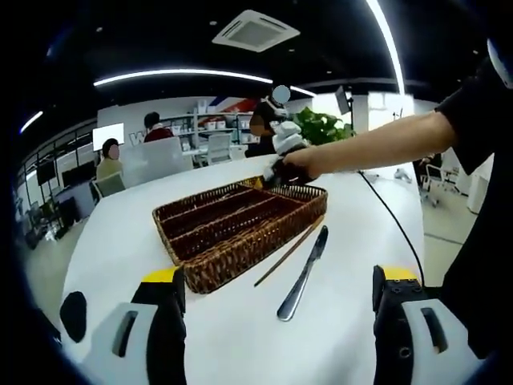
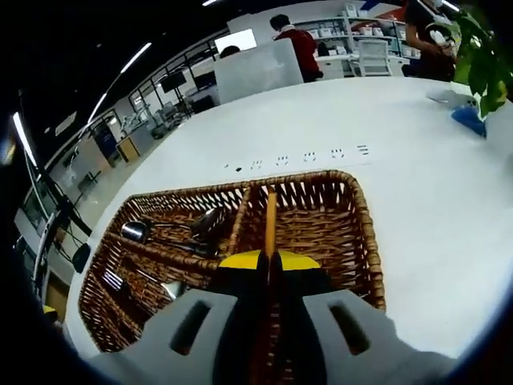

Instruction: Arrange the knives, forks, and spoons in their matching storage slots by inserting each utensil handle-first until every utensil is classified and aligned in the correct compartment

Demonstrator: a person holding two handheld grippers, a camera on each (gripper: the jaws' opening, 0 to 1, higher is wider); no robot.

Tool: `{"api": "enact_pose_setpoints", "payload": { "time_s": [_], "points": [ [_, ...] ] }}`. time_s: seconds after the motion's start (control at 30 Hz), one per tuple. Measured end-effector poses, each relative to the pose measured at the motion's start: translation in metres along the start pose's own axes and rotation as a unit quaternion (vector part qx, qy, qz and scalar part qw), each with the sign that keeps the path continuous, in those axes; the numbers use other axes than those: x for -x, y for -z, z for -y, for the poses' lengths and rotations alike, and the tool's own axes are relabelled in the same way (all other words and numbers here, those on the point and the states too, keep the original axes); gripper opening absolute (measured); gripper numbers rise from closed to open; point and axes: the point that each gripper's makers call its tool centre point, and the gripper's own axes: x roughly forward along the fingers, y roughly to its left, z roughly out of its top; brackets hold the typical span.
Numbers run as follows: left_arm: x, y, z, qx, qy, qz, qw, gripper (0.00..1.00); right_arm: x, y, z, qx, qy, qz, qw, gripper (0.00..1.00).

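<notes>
Right tool [image 2: 268, 261] is clamped on a thin brown stick, looks like a chopstick [image 2: 271, 216], and I'm holding it over the right-hand compartment of the wicker tray [image 2: 365, 233]. Spoons [image 2: 172, 228] sit in a slot further left, and something striped lies in the slot at the left edge that I can't make out.

Left tool [image 1: 276, 301] is spread wide with nothing in it, hanging back over the counter [image 1: 112, 249]. Just beside the tray there's a knife [image 1: 303, 274] and a second chopstick [image 1: 290, 250] waiting on the counter.

My worry: the stick is skinny and my pinch sits low on it, so it could pivot or slip as I lower it and snag in the weave or lean on the divider. A knock could also shove the light tray into the knife.
</notes>
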Motion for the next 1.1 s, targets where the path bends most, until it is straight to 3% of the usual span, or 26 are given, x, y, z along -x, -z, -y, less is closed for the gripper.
{"api": "enact_pose_setpoints", "payload": {
  "time_s": [0.17, 0.5, 0.7, 0.77, 0.83, 0.97, 1.03, 1.1],
  "points": [
    [-0.001, 0.001, 0.002, -0.006, 0.002, -0.005, 1.0, 0.99, -0.005, 0.005, 0.003, -0.014, 0.003, -0.006, 0.9999, 0.05],
    [-0.001, 0.003, 0.004, -0.007, 0.0, -0.009, 0.9999, 0.99, 0.002, 0.011, 0.005, 0.005, 0.018, 0.006, 0.9998, 0.07],
    [-0.001, 0.002, 0.003, -0.002, -0.003, -0.011, 0.9999, 0.99, 0.014, 0.003, 0.001, 0.006, 0.0, 0.028, 0.9996, 0.09],
    [-0.001, 0.0, 0.002, 0.0, -0.007, -0.008, 0.9999, 0.98, 0.02, 0.003, -0.001, -0.016, -0.013, 0.037, 0.9991, 0.09],
    [-0.001, -0.001, 0.0, 0.003, -0.015, -0.006, 0.9999, 0.98, 0.028, 0.003, -0.002, -0.006, -0.012, 0.044, 0.9989, 0.1],
    [0.001, -0.004, -0.003, 0.019, -0.026, -0.001, 0.9995, 0.99, 0.044, 0.0, -0.012, -0.005, -0.041, 0.069, 0.9968, 0.15],
    [0.001, -0.005, -0.003, 0.02, -0.027, -0.002, 0.9994, 0.99, 0.051, 0.0, -0.018, 0.007, -0.053, 0.073, 0.9959, 0.2],
    [0.001, -0.004, -0.002, 0.022, -0.026, -0.007, 0.9994, 0.99, 0.063, 0.0, -0.025, 0.047, -0.068, 0.086, 0.9929, 0.25]
  ]
}}
